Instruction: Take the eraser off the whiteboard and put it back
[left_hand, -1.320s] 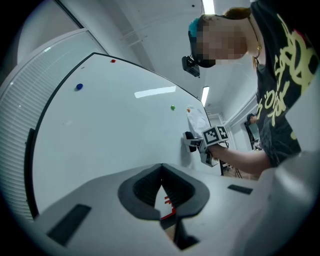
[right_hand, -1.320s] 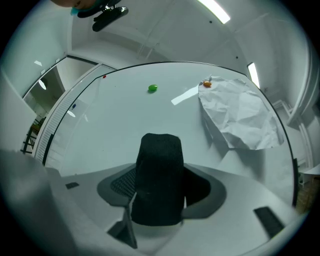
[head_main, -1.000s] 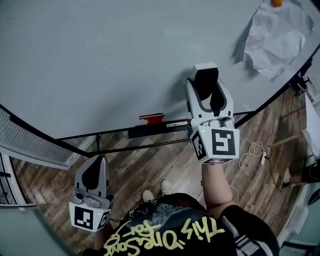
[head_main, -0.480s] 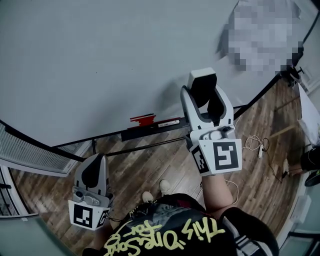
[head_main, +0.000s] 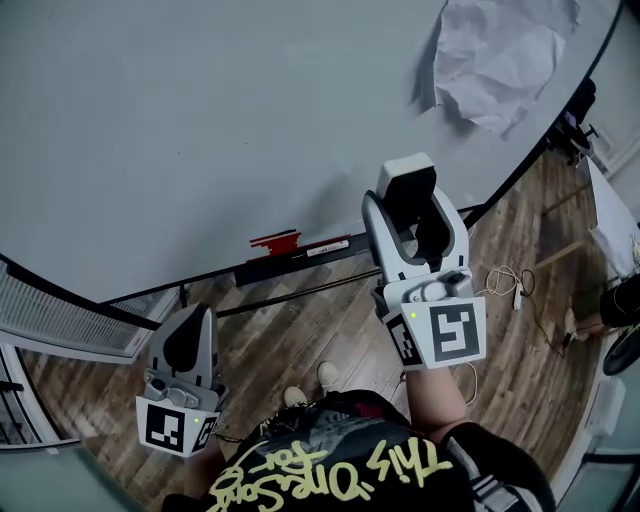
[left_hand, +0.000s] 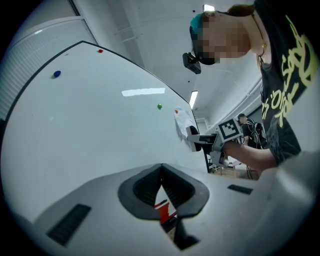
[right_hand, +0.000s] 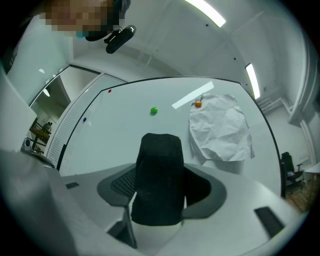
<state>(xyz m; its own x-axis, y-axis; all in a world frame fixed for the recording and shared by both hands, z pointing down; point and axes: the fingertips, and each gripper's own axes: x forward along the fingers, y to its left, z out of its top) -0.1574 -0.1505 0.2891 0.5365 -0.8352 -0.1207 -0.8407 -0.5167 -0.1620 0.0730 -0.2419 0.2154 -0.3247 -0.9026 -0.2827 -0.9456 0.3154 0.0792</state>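
The eraser (head_main: 406, 182), white-bodied with a black felt face, sits between the fingers of my right gripper (head_main: 410, 205), which is shut on it in front of the lower part of the whiteboard (head_main: 200, 120). In the right gripper view the eraser (right_hand: 159, 180) stands upright and fills the jaws. Whether it touches the board I cannot tell. My left gripper (head_main: 190, 338) hangs low at the left over the wooden floor, shut with nothing in it. Its closed tips (left_hand: 161, 175) point at the board's lower edge.
A crumpled sheet of paper (head_main: 500, 55) is stuck on the board at upper right, under an orange magnet (right_hand: 198, 104); a green magnet (right_hand: 154, 111) is nearby. The board's tray (head_main: 330, 258) carries a red object (head_main: 275, 241). A white cable (head_main: 505, 285) lies on the floor.
My right gripper, still holding the eraser, has drawn slightly down and back from the board. The head view has swung, shifting the paper leftward. The left gripper has stayed put.
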